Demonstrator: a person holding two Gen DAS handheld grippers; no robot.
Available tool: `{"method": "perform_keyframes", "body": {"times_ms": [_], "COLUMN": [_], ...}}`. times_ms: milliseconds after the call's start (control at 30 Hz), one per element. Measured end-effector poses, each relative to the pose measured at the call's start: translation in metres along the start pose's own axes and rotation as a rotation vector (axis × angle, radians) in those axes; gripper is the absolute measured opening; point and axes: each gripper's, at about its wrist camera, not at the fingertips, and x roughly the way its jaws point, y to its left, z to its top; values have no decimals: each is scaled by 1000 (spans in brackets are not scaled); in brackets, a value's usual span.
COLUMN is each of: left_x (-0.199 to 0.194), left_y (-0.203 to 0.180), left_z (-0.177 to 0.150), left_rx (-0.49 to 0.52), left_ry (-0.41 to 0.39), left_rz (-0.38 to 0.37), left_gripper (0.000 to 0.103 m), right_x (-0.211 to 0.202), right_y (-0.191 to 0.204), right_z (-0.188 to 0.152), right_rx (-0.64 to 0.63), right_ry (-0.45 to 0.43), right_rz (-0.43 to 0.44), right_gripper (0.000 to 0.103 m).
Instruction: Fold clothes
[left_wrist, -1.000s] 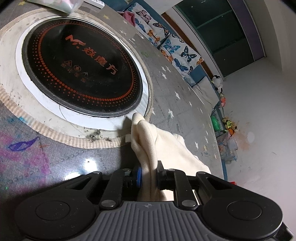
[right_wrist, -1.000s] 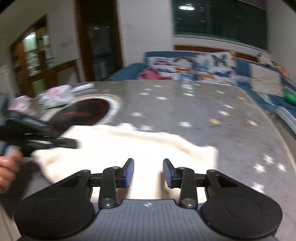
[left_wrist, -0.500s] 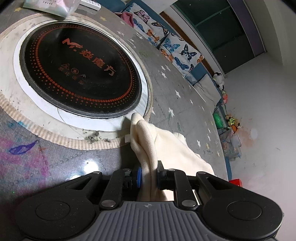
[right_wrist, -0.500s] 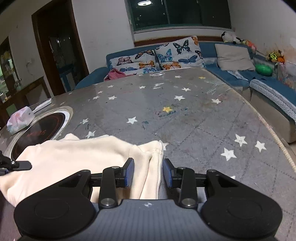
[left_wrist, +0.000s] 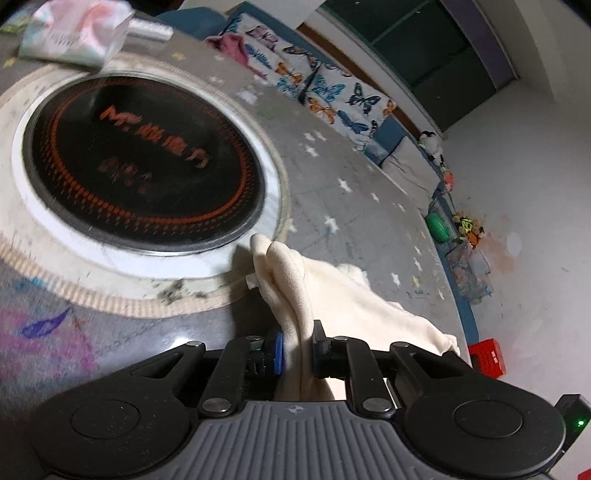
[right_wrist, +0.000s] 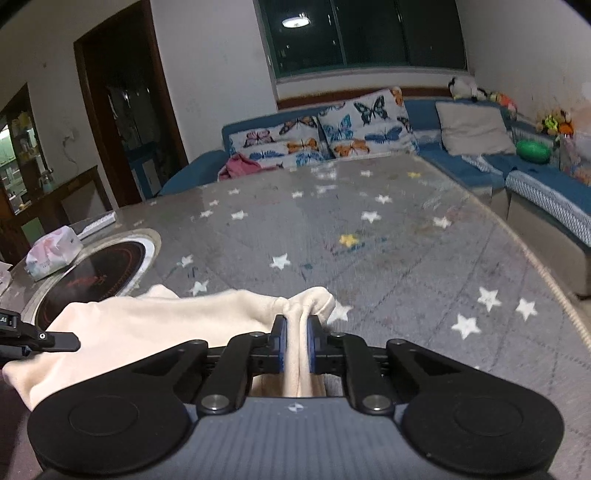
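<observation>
A cream garment (left_wrist: 343, 295) lies bunched on the grey star-patterned table (left_wrist: 332, 192). My left gripper (left_wrist: 297, 345) is shut on one end of it, near the rim of the round black cooktop (left_wrist: 144, 162). In the right wrist view the same cream garment (right_wrist: 177, 317) stretches left to right, and my right gripper (right_wrist: 295, 341) is shut on its gathered right end. The left gripper's finger (right_wrist: 55, 339) shows at the far left of that view, holding the other end.
A tissue pack (left_wrist: 74, 33) and a white remote (right_wrist: 98, 223) lie beyond the cooktop (right_wrist: 96, 280). A blue sofa with butterfly cushions (right_wrist: 332, 136) wraps the far and right sides of the table (right_wrist: 406, 258). A red crate (left_wrist: 487, 356) sits on the floor.
My right gripper has gone from open above the cloth to shut on the garment's right end. The left gripper kept its hold and tilted slightly away from the cooktop.
</observation>
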Motion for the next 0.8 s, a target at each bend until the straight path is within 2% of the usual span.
{"method": "perform_keyframes", "body": {"times_ms": [267,533,800], "left_x": [6,34,66], "left_y": [-44,-98,-145], "left_z": [4,-1,-7], "left_rx": [97,187,260], "left_ry": [-1,28,65], "left_rz": [-55,-103,-137], "left_gripper": [14,14,14], "right_x": [-28,-54,-63], "right_y": [0,-33,-67], "right_z": [10,22,34], "right_rx": [-32,-44,-50], "right_ry": [-78,-126,-140], "right_rz": [-30,-141,-242], "right_gripper": [9,9,9]}}
